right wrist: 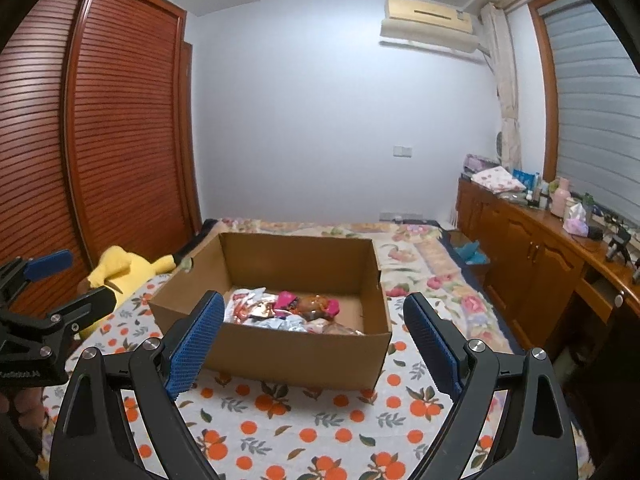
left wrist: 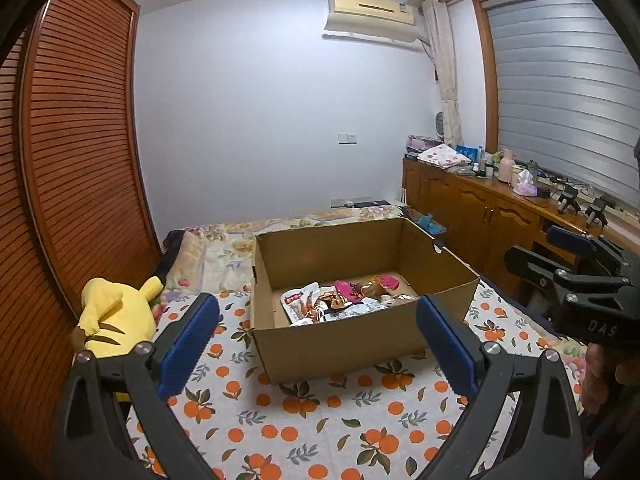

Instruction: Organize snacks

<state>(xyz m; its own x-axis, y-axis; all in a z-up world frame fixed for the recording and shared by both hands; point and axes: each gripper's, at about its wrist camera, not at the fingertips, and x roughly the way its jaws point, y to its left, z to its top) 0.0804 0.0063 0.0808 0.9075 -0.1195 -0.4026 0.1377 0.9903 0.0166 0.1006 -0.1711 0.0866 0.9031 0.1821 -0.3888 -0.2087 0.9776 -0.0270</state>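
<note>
With the snack packets [left wrist: 340, 300] heaped in the cardboard box [left wrist: 360, 344] at frame centre on the orange-print bedspread [left wrist: 320, 432], the left gripper [left wrist: 318, 332] and right gripper [right wrist: 314, 334] hang released and empty before it, suggesting the sorting looks finished or paused, any next move needing a reach inside.

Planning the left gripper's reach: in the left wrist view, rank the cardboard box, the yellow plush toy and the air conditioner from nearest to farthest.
1. Cardboard box, straight ahead on the bed.
2. Yellow plush toy, left; close to the box's rank.
3. Air conditioner, high on the far wall.
</note>
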